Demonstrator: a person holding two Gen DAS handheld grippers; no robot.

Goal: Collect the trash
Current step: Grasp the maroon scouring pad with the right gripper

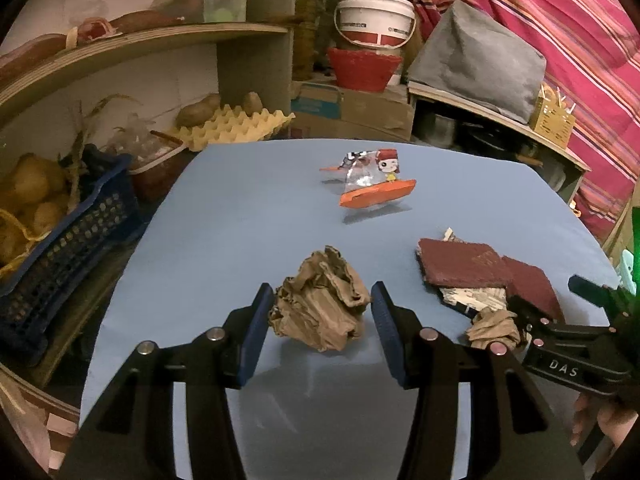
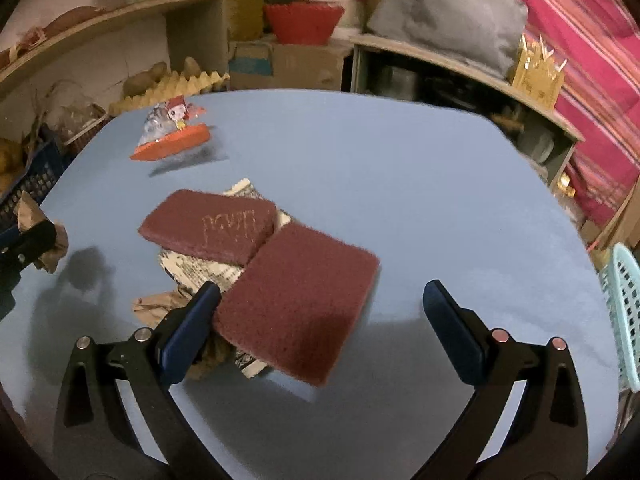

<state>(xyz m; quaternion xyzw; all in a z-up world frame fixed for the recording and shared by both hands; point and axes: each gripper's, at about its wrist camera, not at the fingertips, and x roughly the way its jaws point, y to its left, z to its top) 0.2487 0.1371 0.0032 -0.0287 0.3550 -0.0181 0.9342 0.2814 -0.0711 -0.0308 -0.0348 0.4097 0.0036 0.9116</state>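
A crumpled brown paper ball [image 1: 320,304] sits on the blue table [image 1: 248,208] between the pads of my left gripper [image 1: 322,312]; the jaws are open around it and I cannot tell whether the pads touch it. My right gripper [image 2: 320,312] is open over two maroon scouring pads [image 2: 292,300], with its left finger [image 2: 192,328] against the nearer pad's edge. The pads lie on scraps of newspaper [image 2: 200,268] and a smaller brown paper wad [image 1: 494,328]. An orange snack wrapper [image 1: 372,184] lies farther back; it also shows in the right wrist view [image 2: 172,136].
A dark blue crate [image 1: 60,248] with yellow produce stands left of the table. Shelves with an egg tray [image 1: 236,124], buckets and boxes stand behind. A light teal basket [image 2: 626,312] stands at the table's right edge. A striped pink curtain hangs at the right.
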